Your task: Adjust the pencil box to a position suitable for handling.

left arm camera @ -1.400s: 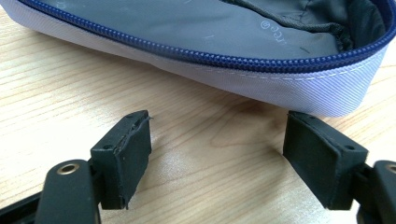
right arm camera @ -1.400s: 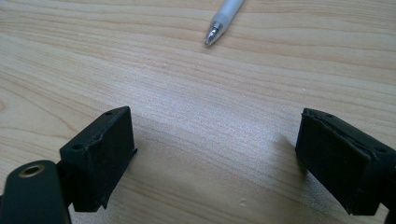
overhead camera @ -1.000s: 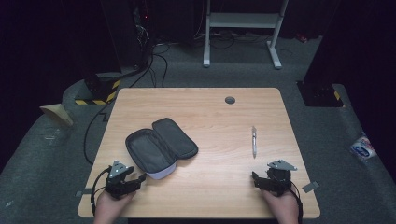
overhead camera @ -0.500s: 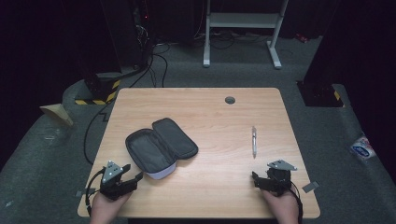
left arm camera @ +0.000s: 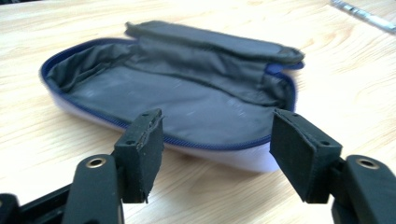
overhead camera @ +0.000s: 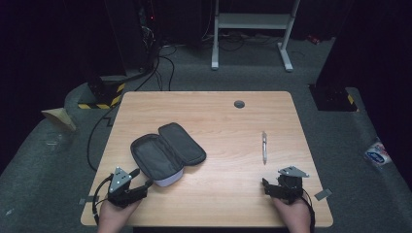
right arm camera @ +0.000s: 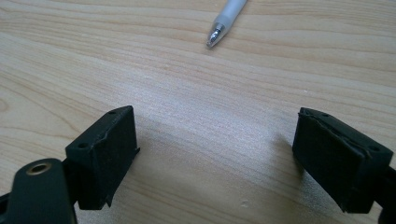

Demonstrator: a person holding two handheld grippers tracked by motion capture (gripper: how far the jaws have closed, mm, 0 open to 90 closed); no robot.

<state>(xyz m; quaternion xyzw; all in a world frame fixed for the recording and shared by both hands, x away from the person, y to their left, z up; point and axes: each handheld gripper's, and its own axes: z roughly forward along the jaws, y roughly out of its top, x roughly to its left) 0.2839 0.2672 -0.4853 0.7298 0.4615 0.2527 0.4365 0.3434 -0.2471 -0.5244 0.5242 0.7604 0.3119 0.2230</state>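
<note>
1. Near edge of the counter [overhead camera: 218, 204]: the left tool [overhead camera: 145, 186] sits by the near left corner, its jaws spread wide with nothing between them. The right tool [overhead camera: 265, 187] sits by the near right corner, jaws equally wide apart and holding nothing.
2. Just beyond the left tool lies the open pencil case [overhead camera: 165, 153], lid flap folded back, dark lining up and nothing visible inside. In the left gripper view the case [left arm camera: 187, 100] fills the space ahead of the jaws, its near rim close to the pads [left arm camera: 144, 144] but not touching.
3. Just beyond the right tool lies the pen [overhead camera: 264, 147], toward the right edge. Its long axis runs near to far, tip [right arm camera: 214, 36] pointing back at the right tool.
4. Judgement: the right hand is far nearer the pen, so it would reach straight ahead and close across the barrel, then carry it leftward to the case.
5. Far edge: a small dark grommet [overhead camera: 239, 104].
</note>
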